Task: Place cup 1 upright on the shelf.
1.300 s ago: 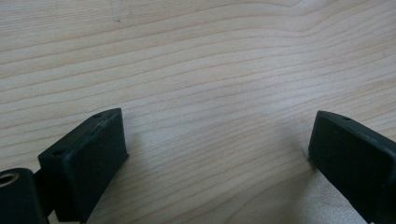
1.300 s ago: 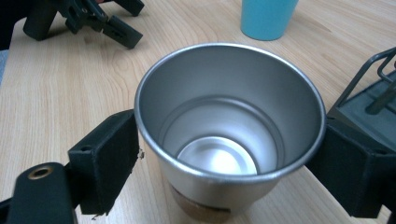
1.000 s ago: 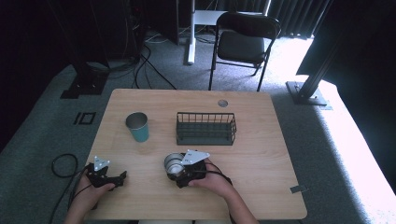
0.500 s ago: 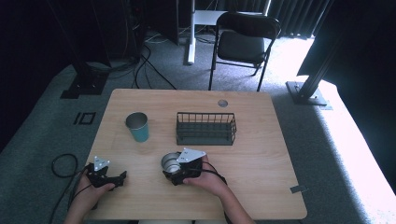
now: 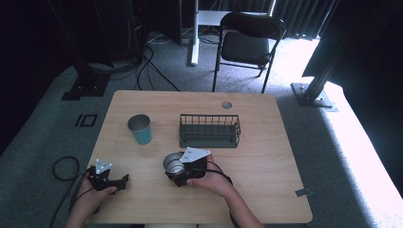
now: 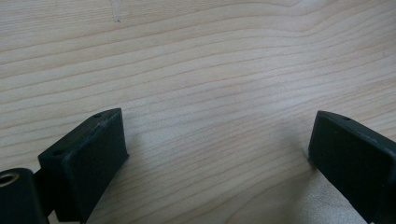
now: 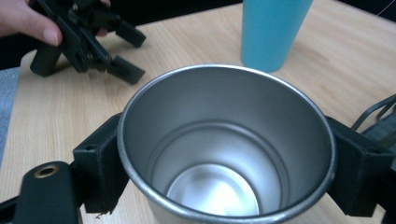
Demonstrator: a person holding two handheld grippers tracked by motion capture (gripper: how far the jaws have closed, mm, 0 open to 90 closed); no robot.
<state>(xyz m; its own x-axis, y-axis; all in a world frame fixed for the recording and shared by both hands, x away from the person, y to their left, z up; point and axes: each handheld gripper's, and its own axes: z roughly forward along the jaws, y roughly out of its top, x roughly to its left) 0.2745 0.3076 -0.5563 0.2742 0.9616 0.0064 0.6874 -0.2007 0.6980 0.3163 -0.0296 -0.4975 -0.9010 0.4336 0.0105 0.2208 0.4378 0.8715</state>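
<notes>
— While your right gripper (image 5: 177, 172) is clasping the steel cup (image 7: 224, 154) near the table's front middle, what is your left doing?
— Your left gripper (image 6: 219, 154) is resting agape, holding nothing; bare table (image 6: 201, 60) beneath.

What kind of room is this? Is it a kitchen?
Probably not a kitchen; it looks more like a lab or recording studio. A plain wooden table stands on grey carpet, with dark curtains, loose cables on the floor and a folding chair behind. A person works there with a hand-held gripper.

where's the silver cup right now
The silver cup sits between the right gripper jaws, near the table's front middle, just below the teal cup and wire basket.
</notes>
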